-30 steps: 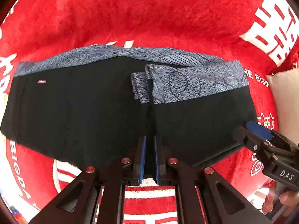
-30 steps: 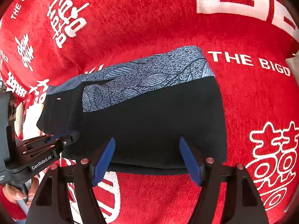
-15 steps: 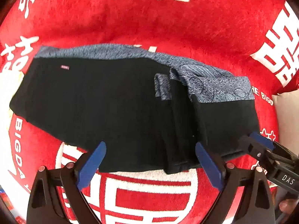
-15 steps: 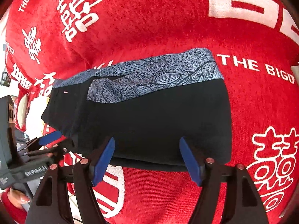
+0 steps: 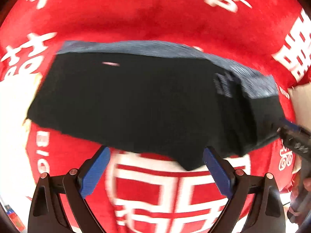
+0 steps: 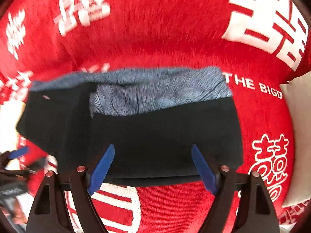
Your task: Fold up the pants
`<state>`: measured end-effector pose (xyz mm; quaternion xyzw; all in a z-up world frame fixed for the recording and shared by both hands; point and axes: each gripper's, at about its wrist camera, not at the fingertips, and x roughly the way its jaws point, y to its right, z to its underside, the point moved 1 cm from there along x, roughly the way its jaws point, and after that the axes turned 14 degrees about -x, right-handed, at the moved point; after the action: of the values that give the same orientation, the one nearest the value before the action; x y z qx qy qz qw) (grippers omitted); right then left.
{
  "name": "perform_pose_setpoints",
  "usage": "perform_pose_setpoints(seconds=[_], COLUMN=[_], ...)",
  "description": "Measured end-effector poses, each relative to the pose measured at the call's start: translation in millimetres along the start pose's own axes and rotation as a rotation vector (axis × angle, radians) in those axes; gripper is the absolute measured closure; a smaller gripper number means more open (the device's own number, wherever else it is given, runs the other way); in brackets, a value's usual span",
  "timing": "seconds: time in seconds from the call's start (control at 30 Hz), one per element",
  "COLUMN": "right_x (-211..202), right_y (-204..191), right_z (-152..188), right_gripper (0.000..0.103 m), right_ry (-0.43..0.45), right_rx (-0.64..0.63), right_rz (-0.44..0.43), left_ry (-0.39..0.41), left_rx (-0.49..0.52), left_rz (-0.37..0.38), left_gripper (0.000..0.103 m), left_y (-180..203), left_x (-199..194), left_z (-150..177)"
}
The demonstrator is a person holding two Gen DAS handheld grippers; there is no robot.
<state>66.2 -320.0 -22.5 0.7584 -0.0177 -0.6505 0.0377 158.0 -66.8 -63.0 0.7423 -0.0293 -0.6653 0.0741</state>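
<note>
The black pants (image 5: 136, 104) with a grey-blue patterned waistband (image 5: 155, 47) lie folded on the red cloth (image 5: 136, 13). In the right wrist view the pants (image 6: 155, 136) show a folded-over layer with the patterned band (image 6: 155, 95) on top. My left gripper (image 5: 156, 169) is open and empty, just short of the pants' near edge. My right gripper (image 6: 152, 167) is open and empty, its fingertips over the pants' near edge. The right gripper also shows at the right edge of the left wrist view (image 5: 291, 136). Both views are blurred.
The red cloth (image 6: 155, 29) carries large white characters and the words "THE BIGD". A pale surface (image 6: 295, 116) shows past the cloth's right edge. The left gripper shows blurred at the left edge of the right wrist view (image 6: 17, 161).
My left gripper opened, let go of the pants' fold and drew back toward me and to the left. The right gripper stayed open and shifted slightly.
</note>
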Motion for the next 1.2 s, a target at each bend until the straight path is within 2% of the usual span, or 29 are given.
perform_pose_setpoints(seconds=[0.1,0.17,0.2,0.3,0.5,0.57,0.6,0.7,0.83,0.9,1.03,1.2], right_x=[24,25,26,32,39,34,28,15,30,44,46,49], right_y=[-2,-3,-3,-3,2,-3,-10,-37,-70,-74,-79,-81], right_z=[6,8,8,6,-6,-14,-17,-28,-31,-25,-23,-27], right_gripper=[0.017,0.012,0.011,0.001,0.001,0.0,0.0,0.0,0.0,0.001,0.0,0.0], right_ry=[-0.065,-0.034,-0.034,-0.063,-0.145,-0.157,-0.143,-0.067,-0.099,-0.135,-0.107,-0.101], right_rx=[0.027,0.036,0.038,0.03,0.031,0.024,0.006,-0.08,-0.176,-0.168,-0.188,-0.207], right_rz=[0.012,0.015,0.016,0.045,0.019,0.057,0.085,0.099,0.047,0.029,0.057,0.05], left_ry=[0.001,0.005,0.006,0.015,0.067,0.073,0.08,0.09,0.114,0.116,0.116,0.118], left_rx=[-0.073,-0.112,-0.123,-0.167,-0.266,-0.314,-0.345,-0.391,-0.433,-0.455,-0.505,-0.541], left_rz=[0.007,-0.006,-0.009,-0.019,0.007,0.039,0.057,0.148,0.268,0.305,0.409,0.46], left_gripper=[0.006,0.006,0.006,0.006,0.006,0.006,0.006,0.006,0.006,0.006,0.006,0.006], left_y=[-40,-66,-74,-102,-135,-148,-156,-168,-177,-180,-184,-188], left_x=[-2,0,1,3,-1,1,1,-1,4,10,20,30], left_z=[-7,-11,-11,-14,-16,-19,-20,-20,-27,-30,-35,-39])
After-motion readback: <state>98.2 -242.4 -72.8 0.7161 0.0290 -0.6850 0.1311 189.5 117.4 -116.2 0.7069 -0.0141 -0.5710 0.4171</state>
